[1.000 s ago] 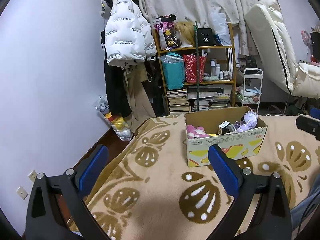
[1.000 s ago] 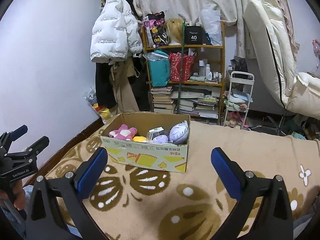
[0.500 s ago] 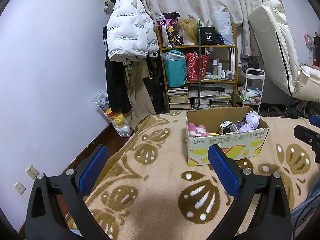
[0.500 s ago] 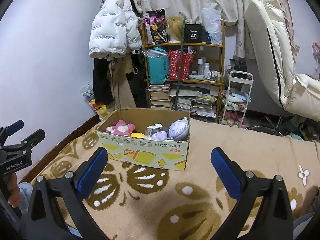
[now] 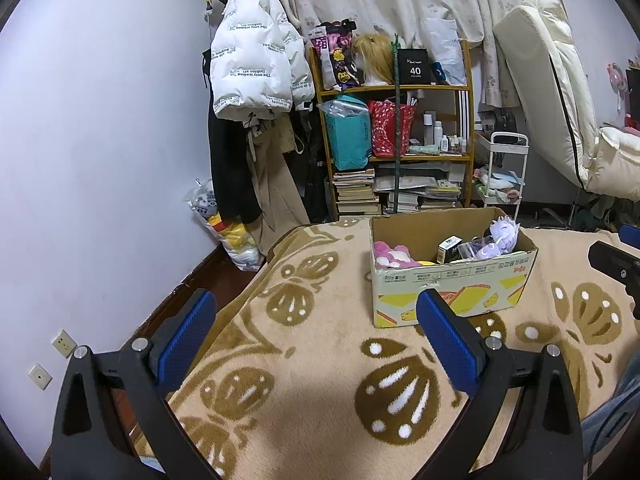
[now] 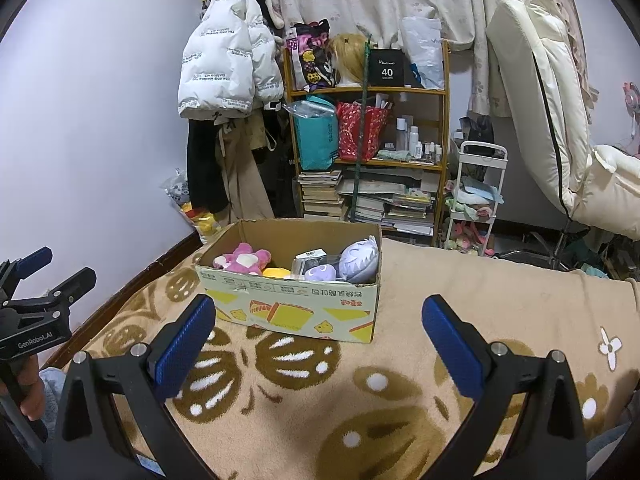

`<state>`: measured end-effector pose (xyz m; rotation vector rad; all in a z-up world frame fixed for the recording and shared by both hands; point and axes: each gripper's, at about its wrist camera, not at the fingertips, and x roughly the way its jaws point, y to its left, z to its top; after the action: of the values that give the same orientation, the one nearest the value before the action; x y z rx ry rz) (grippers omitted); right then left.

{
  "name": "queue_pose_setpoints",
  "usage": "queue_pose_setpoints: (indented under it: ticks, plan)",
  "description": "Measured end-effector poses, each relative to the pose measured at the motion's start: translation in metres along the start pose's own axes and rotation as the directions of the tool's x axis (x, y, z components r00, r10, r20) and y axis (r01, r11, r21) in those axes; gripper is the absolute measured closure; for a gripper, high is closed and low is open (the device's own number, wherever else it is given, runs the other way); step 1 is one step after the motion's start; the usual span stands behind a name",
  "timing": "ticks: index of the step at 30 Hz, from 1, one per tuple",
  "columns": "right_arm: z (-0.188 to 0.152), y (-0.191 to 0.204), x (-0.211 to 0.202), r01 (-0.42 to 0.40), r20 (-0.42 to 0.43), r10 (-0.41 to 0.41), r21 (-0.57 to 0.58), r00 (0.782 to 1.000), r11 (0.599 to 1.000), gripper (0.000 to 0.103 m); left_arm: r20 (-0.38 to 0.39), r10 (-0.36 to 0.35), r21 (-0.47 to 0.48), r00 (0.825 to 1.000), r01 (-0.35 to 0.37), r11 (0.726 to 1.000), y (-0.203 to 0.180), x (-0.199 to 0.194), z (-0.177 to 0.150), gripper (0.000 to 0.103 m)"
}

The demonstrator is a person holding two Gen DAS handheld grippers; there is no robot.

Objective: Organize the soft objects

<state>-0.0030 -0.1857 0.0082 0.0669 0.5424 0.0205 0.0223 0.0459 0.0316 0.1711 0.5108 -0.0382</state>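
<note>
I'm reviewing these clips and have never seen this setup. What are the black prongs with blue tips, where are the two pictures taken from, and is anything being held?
There is no robot here: a person holds one hand-held gripper in each hand, with a camera on each looking forward along its two fingers. One picture is from the left gripper, the other from the right gripper. The blue tips are the pads on the fingers. Both grippers are open and hold nothing. Ahead, on a tan patterned blanket, stands an open cardboard box holding a pink plush toy, a purple plush toy and a few other items.
</note>
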Motion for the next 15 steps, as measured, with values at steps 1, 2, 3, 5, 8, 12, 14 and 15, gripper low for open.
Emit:
queue_pose_setpoints:
  ticks: [1,2,3,5,8,12,14,15]
  plan:
    - [-0.0003,0.0000,-0.0004,0.000,-0.001,0.000,0.000,1.000,1.000,0.000,-0.001,-0.002,-0.002,1.000,0.002,1.000,0.0002,0.0002,0.0000,0.004]
    - [0.0000,-0.0002,0.0006,-0.001,-0.003,0.001,0.001,1.000,1.000,0.000,-0.002,-0.003,-0.002,1.000,0.003,1.000,0.0001,0.0001,-0.0001,0.004]
    - [-0.0001,-0.0002,0.0007,-0.002,-0.004,0.002,0.003,1.000,1.000,0.000,-0.003,-0.004,-0.004,1.000,0.004,1.000,0.0003,0.0007,0.0001,0.004]
    - [-0.0006,-0.0001,-0.0007,-0.002,-0.001,0.002,0.001,1.000,1.000,0.000,-0.002,0.000,-0.001,1.000,0.000,1.000,0.0001,0.0003,-0.0001,0.004]
    - [-0.0001,0.0005,0.0008,-0.003,0.000,0.003,0.002,1.000,1.000,0.000,-0.002,0.000,-0.001,1.000,0.000,1.000,-0.0001,0.0002,-0.0008,0.004]
    - [-0.0011,0.0001,0.0003,-0.003,-0.003,0.003,0.002,1.000,1.000,0.000,-0.002,0.001,-0.001,1.000,-0.001,1.000,0.0001,0.0004,-0.0007,0.004]
    - [-0.0015,-0.0003,0.0009,-0.002,-0.006,0.002,0.003,1.000,1.000,0.000,-0.003,0.000,-0.001,1.000,0.000,1.000,0.0000,0.0004,-0.0008,0.004]
    - [-0.0016,-0.0001,0.0016,-0.003,-0.007,0.003,0.004,1.000,1.000,0.000,-0.005,-0.003,0.000,1.000,0.003,1.000,-0.0001,0.0006,-0.0010,0.004]
